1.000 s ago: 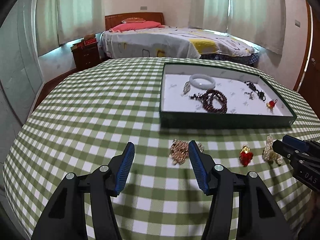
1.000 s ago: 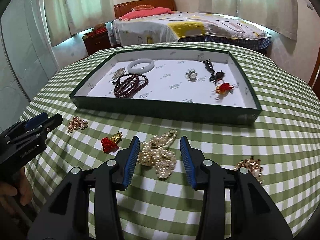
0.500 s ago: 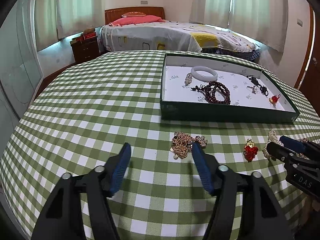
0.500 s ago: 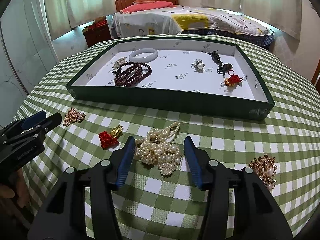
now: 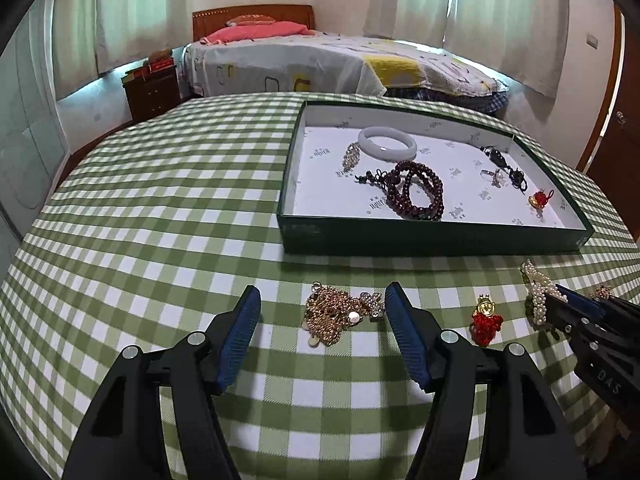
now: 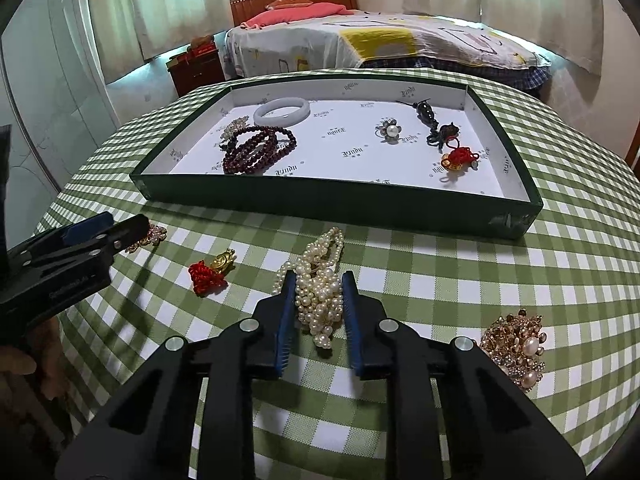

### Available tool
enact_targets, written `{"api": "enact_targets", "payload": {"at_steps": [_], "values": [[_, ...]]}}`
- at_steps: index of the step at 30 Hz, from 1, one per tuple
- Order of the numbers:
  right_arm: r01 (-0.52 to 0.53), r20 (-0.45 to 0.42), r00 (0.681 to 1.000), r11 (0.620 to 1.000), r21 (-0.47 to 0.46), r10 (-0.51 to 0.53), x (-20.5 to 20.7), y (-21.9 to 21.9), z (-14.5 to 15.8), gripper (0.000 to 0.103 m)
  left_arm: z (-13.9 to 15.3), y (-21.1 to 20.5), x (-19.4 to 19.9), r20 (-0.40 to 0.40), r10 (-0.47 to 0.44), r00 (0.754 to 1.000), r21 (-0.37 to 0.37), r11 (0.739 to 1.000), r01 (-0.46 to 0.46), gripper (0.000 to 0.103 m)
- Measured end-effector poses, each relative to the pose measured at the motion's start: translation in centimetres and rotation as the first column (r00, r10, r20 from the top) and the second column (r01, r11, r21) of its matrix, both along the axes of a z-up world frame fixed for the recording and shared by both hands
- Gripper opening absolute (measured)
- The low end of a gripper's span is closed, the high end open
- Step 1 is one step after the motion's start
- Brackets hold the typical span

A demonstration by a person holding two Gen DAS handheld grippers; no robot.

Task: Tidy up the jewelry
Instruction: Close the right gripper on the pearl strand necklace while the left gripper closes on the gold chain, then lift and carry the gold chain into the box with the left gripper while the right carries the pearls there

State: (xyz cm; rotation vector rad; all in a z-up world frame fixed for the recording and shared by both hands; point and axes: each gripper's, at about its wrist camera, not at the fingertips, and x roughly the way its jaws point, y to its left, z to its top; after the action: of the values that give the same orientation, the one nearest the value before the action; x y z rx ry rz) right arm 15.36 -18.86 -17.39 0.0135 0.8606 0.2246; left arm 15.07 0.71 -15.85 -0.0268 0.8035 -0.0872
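A dark green tray (image 5: pixel 432 236) (image 6: pixel 336 204) with a white lining holds a white bangle (image 5: pixel 387 143), dark red beads (image 5: pixel 418 194), a pearl ring and a red charm. My left gripper (image 5: pixel 322 300) is open, its fingers either side of a gold chain (image 5: pixel 334 314) on the checked cloth. My right gripper (image 6: pixel 318 284) has narrowed around a pearl necklace (image 6: pixel 318 284); the blue pads sit close against the pearls on both sides. The necklace still lies on the cloth. A red and gold charm (image 6: pixel 210 272) (image 5: pixel 486 320) lies between the two grippers.
A gold and pearl brooch (image 6: pixel 516 344) lies on the cloth at the right. The round table (image 5: pixel 160 200) has a green checked cloth and drops off near me. A bed and a nightstand stand beyond the table.
My right gripper has moved down and forward over the pearl necklace and its jaws have closed in around it. My left gripper has moved in over the gold chain, still open.
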Motion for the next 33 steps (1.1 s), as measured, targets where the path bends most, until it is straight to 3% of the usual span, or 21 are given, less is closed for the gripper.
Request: {"api": "enact_targets", "payload": {"at_steps": [6, 13, 18, 33], "values": [[-0.003, 0.003, 1.000, 1.000, 0.008, 0.003, 0.0, -0.1, 0.0, 0.022, -0.6, -0.2, 0.3, -0.023, -0.011, 1.000, -0.005, 1.000, 0.011, 0.061], [-0.003, 0.003, 1.000, 1.000, 0.006, 0.003, 0.0, -0.1, 0.0, 0.022, -0.6, -0.8, 0.0, -0.007, -0.050, 0.999, -0.001, 0.999, 0.050, 0.029], [-0.002, 0.004, 1.000, 1.000, 0.008, 0.002, 0.0, -0.1, -0.1, 0.022, -0.5, -1.2, -0.3, 0.004, -0.087, 0.996, -0.006, 0.996, 0.087, 0.016], [0.003, 0.022, 1.000, 1.000, 0.006, -0.003, -0.2, 0.0, 0.4, 0.021, -0.2, -1.2, -0.7, 0.017, -0.087, 0.996, -0.007, 0.996, 0.087, 0.013]]}}
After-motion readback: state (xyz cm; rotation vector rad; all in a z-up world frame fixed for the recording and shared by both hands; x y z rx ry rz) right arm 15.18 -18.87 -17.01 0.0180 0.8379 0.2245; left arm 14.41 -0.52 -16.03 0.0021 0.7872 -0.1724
